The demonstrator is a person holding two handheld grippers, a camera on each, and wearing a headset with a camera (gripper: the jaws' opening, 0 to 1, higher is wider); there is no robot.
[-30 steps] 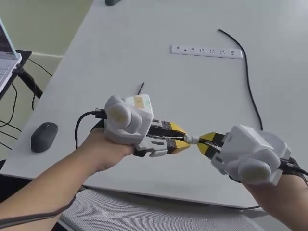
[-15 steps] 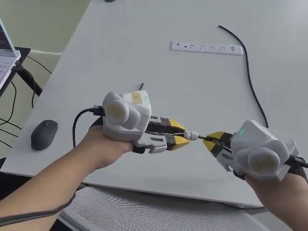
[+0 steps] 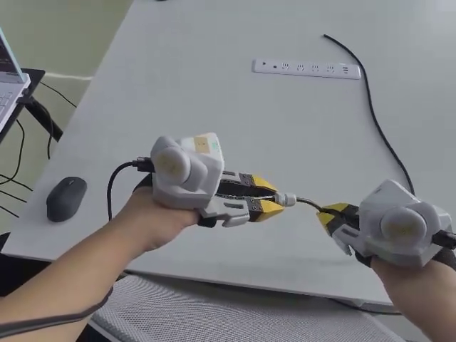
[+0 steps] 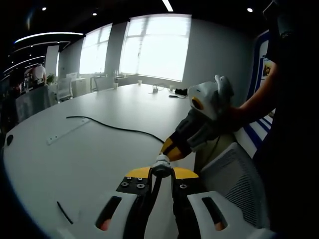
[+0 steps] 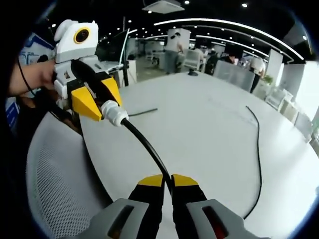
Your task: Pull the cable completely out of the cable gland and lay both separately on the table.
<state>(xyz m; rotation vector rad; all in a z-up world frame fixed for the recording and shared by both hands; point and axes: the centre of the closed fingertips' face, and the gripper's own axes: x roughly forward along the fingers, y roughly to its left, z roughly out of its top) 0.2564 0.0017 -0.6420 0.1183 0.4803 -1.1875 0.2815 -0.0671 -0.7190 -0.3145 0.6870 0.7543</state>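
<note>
Status: both grippers are up over the near edge of the table (image 3: 214, 92), not resting on it.
- left gripper (image 3: 269, 201): pressed together on the cable gland (image 3: 285, 200), white nut poking out just past the yellow tips.
- right gripper (image 3: 329, 216): at 4 o'clock from the gland in the head view, pinching the cable (image 3: 308, 204) right at its tips.
- The short black span between gland and right gripper is slightly curved, not fully taut.
- In the left gripper view a dark line runs back between that gripper's jaws. I read it as the cable tail, so the cable isn't out yet.

Step in hand: the extraction pull. To do it well:
- Pull along the gland axis, toward 4 o'clock in the head view. Off-axis load just binds the cable in the seal.
- Use the left gripper as a fixed anchor, gripping the gland body only. Can't tell from these frames whether its jaws also pinch the tail. If they do, they brake the pull.
- If arm travel runs out, regrip close to the nut and pull again.
- Pull steady, no jerk. The free end may whip when it clears.

Lay-down: use the bare table toward 12 o'clock, short of the power strip (image 3: 305, 69) and its black cord (image 3: 377, 128). Put gland and cable well apart, and clear of the short black piece (image 3: 209, 130) at 11 o'clock so it isn't mistaken for the cable.
</note>
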